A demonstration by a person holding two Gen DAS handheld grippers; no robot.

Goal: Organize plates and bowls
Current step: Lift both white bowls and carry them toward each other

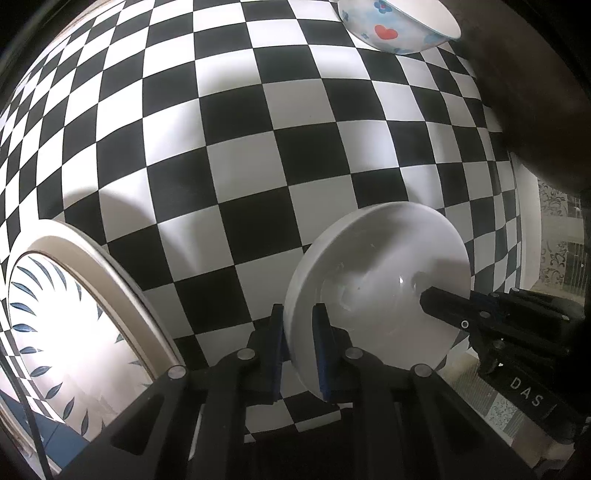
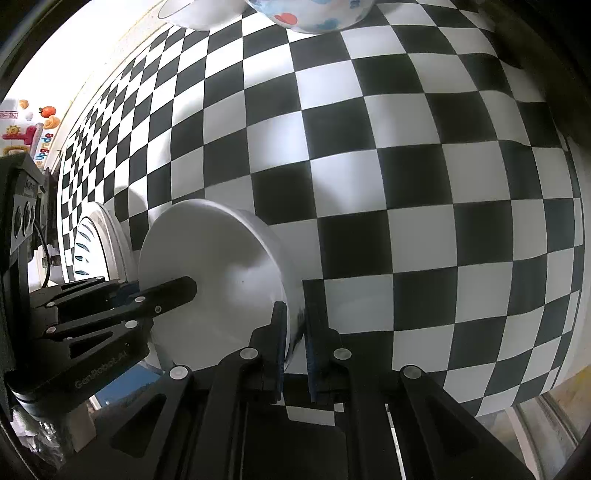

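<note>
White bowl (image 1: 376, 280): plain, glossy, carried between two grippers above the checkered tablecloth (image 1: 229, 155); tipped in both views, inside facing each camera in turn. Whether its base touches the cloth cannot be told.

Left gripper (image 1: 298, 347): clamped on the bowl's rim, one blue-padded finger (image 1: 277, 350) outside the wall, the other inside. Seen also from the right wrist view as a black linkage reaching in from the left side (image 2: 173, 291), tip resting inside the bowl.

Right gripper (image 2: 295, 350): clamped on the opposite rim of the same bowl (image 2: 214, 273), pads (image 2: 279, 343) either side of the wall (rim somewhat blurred at the pinch). Seen from the left wrist view as a black finger entering from the right (image 1: 443, 306), body lettered "DAS".

Leaf-patterned plate (image 1: 74, 332): white with blue leaves around a beige rim, lying on the cloth to the left of the held bowl, near but apart; visible again, narrow and edge-on, in the right wrist view (image 2: 96, 247).

Heart bowl (image 1: 395, 26): white with a red heart and blue flowers, at the far edge of the cloth, well apart from the held bowl; partly cropped at the top of the right wrist view (image 2: 310, 14).

Second white dish (image 2: 195, 14): just beside the heart bowl, mostly out of frame (kind not discernible).
</note>
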